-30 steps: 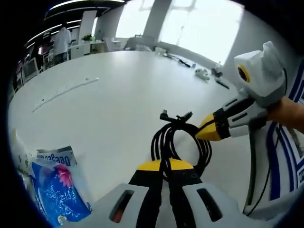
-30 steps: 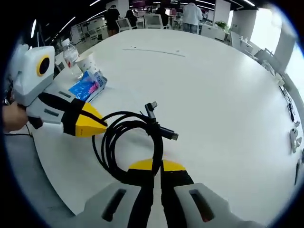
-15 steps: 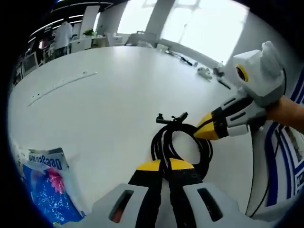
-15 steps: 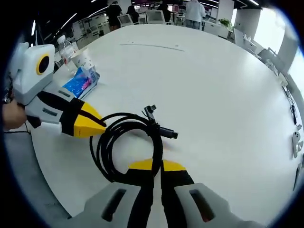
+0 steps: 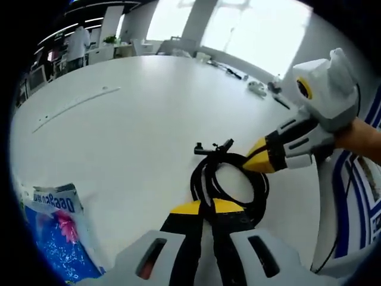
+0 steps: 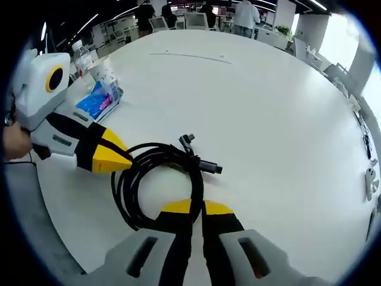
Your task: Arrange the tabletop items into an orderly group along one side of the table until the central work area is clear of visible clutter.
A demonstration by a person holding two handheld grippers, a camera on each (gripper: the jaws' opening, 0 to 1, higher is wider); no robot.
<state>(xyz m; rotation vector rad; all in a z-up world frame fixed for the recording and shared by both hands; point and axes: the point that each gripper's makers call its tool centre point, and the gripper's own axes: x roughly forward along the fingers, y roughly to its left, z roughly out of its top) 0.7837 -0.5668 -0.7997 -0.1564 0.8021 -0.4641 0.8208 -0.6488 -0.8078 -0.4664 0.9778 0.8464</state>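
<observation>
Gripping: left gripper (image 5: 205, 207) closed on the near side of the cable (image 5: 229, 179), yellow jaw tips pinched together over the black strands.
Right gripper: (image 6: 191, 208) likewise clamped on the cable (image 6: 158, 179), at the coil's 6 o'clock in the right gripper view.
Purpose of the double hold: probably to keep the loops bundled so the coil moves as one piece instead of unravelling.
Pose: each tool pointing across the coil toward the other; right gripper's yellow nose (image 5: 262, 161) at 2 o'clock in the left gripper view, a hand (image 5: 360, 138) behind its white body; left gripper's nose (image 6: 110, 156) at 9 o'clock in the right gripper view.
Cable location: lying on the white table (image 6: 268, 107) near the person's edge, plug ends (image 6: 205, 165) sticking out toward the middle.
Further out: blue packet (image 6: 98, 102), cup (image 6: 105, 72) and bottle (image 6: 83, 58) grouped at 10 o'clock along the edge; likely destination for the cable.
Far side: small items (image 5: 256, 88) near the window edge.
</observation>
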